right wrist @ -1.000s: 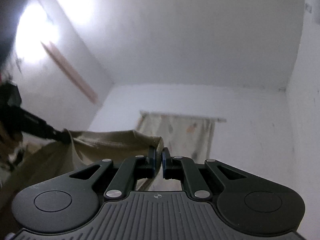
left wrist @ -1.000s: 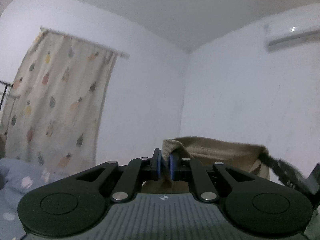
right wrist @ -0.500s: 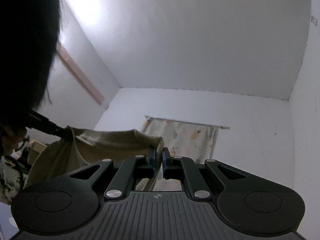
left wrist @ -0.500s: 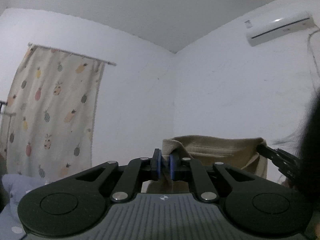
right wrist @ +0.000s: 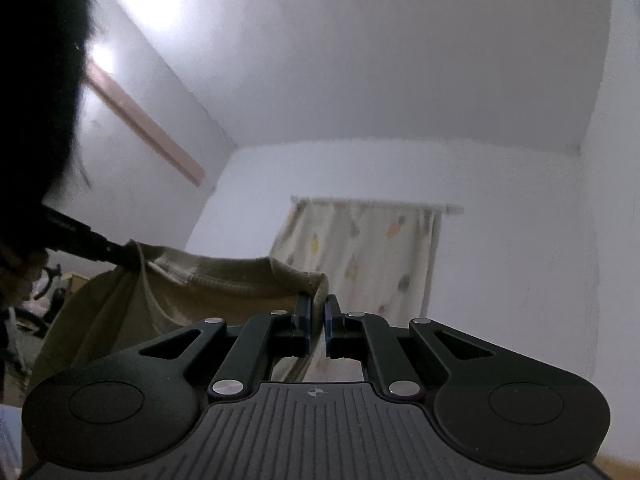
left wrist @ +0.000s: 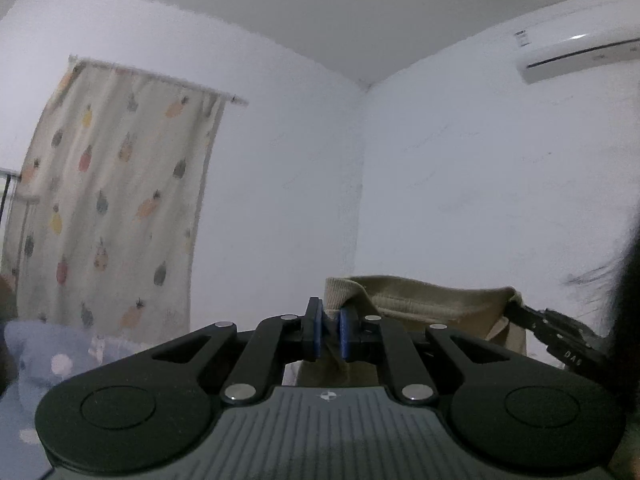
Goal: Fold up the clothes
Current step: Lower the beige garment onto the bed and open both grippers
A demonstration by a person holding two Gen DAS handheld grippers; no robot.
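Holding a beige garment [left wrist: 420, 300] up in the air by its ribbed edge, both grippers have their jaws nearly closed with cloth pinched between the pads. The left gripper [left wrist: 329, 334] clamps one end of that edge, which runs off to the right of its jaws to where the right gripper [left wrist: 556, 332] grips the other end. From the right gripper's [right wrist: 316, 322] own camera, the same edge stretches left of the jaws to the left gripper [right wrist: 86, 246], and the body of the garment [right wrist: 132, 308] hangs below. Gripping it this way likely lets the cloth drop straight and shed wrinkles before it is laid down for folding. The edge sags a little between the two grips, so it is not fully taut. Ahead of both jaws there is open room up to the white walls and a fruit-print curtain [left wrist: 112, 208]; a blue bedding [left wrist: 48, 356] lies low to the left of the left jaws.
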